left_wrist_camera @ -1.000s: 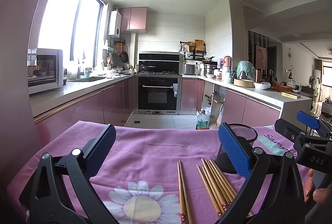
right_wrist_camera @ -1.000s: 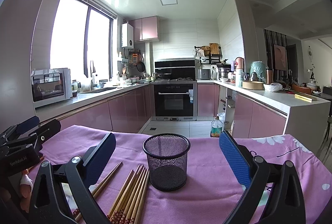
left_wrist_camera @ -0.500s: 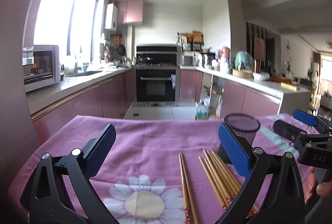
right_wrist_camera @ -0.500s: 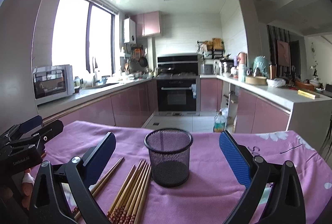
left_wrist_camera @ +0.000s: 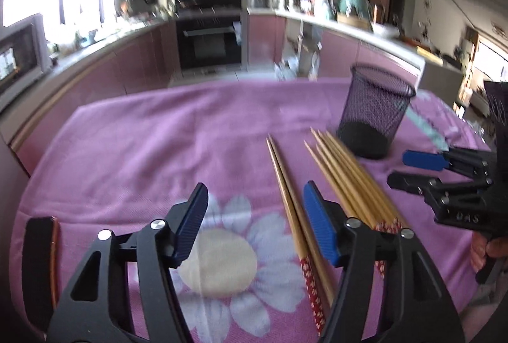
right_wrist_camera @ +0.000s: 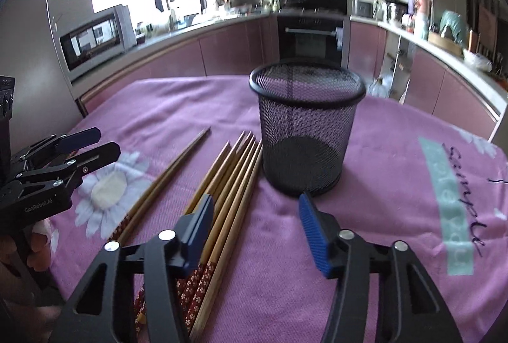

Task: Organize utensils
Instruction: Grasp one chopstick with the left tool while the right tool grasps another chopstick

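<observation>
A: What has changed on the tabletop [right_wrist_camera: 397,171]?

B: Both grippers sit lower and are tipped down toward the cloth compared with a second ago, when they faced the kitchen. The jaws of both have just been closing from their widest setting. Nothing lies between either pair.

A: State of the left gripper [left_wrist_camera: 254,217]?

B: Released, part-way narrowed, empty. Its right finger stands over the pair of chopsticks [left_wrist_camera: 287,200], just beside them in its own view; contact cannot be confirmed.

A: And the right gripper [right_wrist_camera: 254,217]?

B: Also released and empty. Its left finger overlaps the chopstick bundle [right_wrist_camera: 231,178] in the picture; its right finger is over bare cloth, near the base of the mesh cup [right_wrist_camera: 304,133].

A: Where do the utensils lie?

B: All flat on the cloth. The bundle lies side by side, tips toward the cup and close to its base. The pair lies apart from the bundle, to its left. The cup stands upright and, as far as the mesh shows, empty.

A: Implication for the task?

B: My reading: this is the approach to a first pickup. No chopstick is in the cup yet.

A: Materials?

B: Chopsticks: slim, tapered, smooth tan wood or bamboo, with red flower-patterned handle ends. Cup: black wire mesh, round, with a solid rolled rim. Cloth: soft pink fabric printed with white daisies. Finger pads: blue, ribbed.
</observation>
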The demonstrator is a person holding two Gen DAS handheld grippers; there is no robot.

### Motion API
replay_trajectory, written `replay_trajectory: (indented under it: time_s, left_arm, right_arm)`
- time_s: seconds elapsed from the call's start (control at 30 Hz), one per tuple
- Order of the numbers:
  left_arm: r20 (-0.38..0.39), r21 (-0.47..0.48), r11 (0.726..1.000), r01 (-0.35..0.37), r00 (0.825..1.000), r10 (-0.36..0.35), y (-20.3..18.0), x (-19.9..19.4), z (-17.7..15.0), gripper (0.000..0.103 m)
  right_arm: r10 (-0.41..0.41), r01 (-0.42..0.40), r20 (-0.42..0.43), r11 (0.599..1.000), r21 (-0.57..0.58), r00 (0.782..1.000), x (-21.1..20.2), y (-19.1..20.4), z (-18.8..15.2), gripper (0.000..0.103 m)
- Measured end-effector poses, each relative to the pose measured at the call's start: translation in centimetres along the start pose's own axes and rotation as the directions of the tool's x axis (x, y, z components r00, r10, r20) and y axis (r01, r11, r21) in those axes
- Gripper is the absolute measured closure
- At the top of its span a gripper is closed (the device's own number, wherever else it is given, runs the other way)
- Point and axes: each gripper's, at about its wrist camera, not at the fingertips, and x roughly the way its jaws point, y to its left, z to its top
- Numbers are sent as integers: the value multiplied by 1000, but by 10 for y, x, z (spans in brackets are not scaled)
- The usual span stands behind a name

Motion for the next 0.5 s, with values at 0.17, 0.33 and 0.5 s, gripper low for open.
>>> replay_trajectory:
  time_s: [0.17,0.33,0.5]
  left_arm:
    - [-90,46,998,42,995,-38,-13,26,-3,49]
    - [-145,53,996,66,988,-58,-16,40,-3,60]
    - [-171,31,993,110,980,-103,-10,46,-3,68]
  right_arm:
    - [23,-22,-71,1000,9,997,17,4,-2,73]
    - [22,-20,-92,999,26,995,22,3,1,79]
    - [34,-29,-108,999,42,994,26,1,4,81]
